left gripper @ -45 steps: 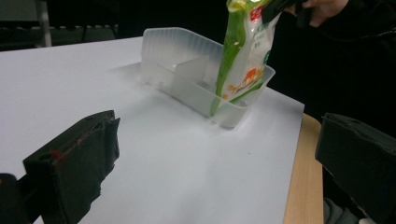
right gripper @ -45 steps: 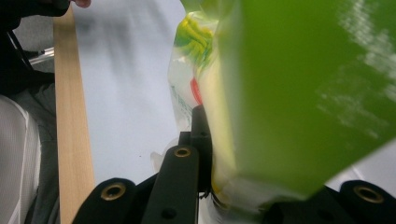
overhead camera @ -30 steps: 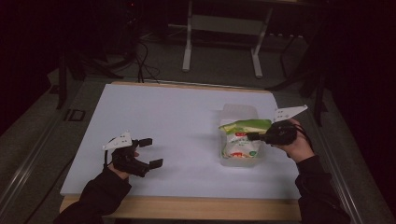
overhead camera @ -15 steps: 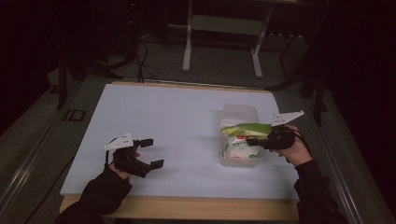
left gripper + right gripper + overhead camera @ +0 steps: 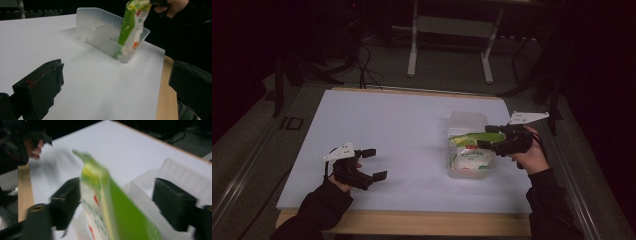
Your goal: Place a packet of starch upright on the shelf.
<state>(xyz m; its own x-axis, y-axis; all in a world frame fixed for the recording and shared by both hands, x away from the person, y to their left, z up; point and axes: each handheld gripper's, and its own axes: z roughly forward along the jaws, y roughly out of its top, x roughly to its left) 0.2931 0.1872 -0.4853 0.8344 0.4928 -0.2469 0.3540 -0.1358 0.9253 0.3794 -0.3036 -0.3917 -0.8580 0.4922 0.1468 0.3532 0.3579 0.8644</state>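
The right gripper point(image 5: 484, 142) sits at the right of the high view, over a clear plastic container point(image 5: 468, 120) on the white table point(image 5: 402, 125). Its jaws have just been opening and now stand spread wide. A green and white pouch point(image 5: 105, 205) stands between them in the right gripper view; one jaw looks to brush its side, though the blur makes that hard to call, and the other is well clear. The pouch stands tilted in the near compartment of the container point(image 5: 100, 32), its top sticking out above the rim, at the upper right of the left gripper view. The left gripper point(image 5: 371, 164) rests at the lower left of the high view, jaws spread, holding nothing.
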